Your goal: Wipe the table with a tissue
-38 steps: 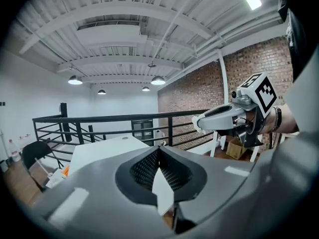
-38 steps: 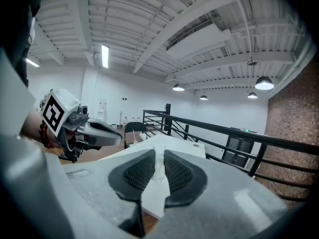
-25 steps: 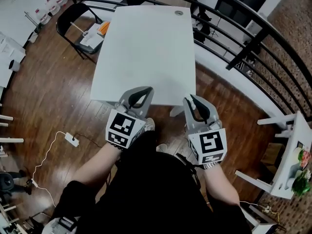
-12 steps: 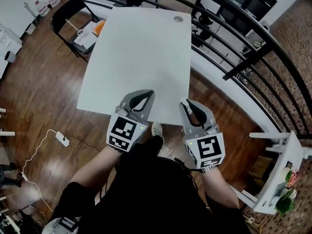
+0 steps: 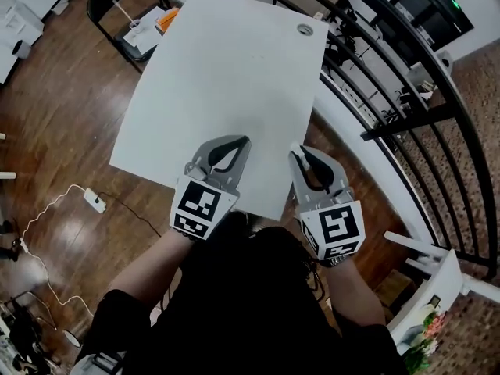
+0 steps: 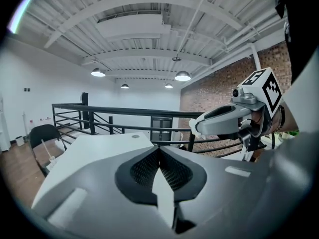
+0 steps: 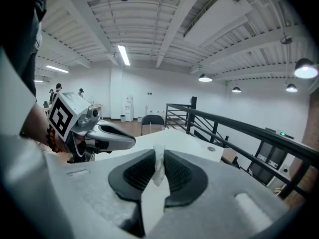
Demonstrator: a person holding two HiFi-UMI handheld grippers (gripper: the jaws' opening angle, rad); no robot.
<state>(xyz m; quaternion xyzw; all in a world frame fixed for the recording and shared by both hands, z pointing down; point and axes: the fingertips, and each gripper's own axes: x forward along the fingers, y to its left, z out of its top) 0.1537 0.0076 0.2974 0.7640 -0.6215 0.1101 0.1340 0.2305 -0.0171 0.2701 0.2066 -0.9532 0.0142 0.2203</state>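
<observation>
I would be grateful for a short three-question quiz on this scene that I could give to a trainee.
1. Multiple choice: what is pinched between the jaws of the right gripper?
A) a sponge
B) a tissue
C) nothing

2. True or false: the jaws of the left gripper stand wide apart.

3. Fill in the blank: in the head view, both grippers point at the near edge of a bare white ____.

Key:
1. B. A white tissue sits between the right gripper's pads.
2. False. The jaws are closed together with nothing between them.
3. table
</observation>
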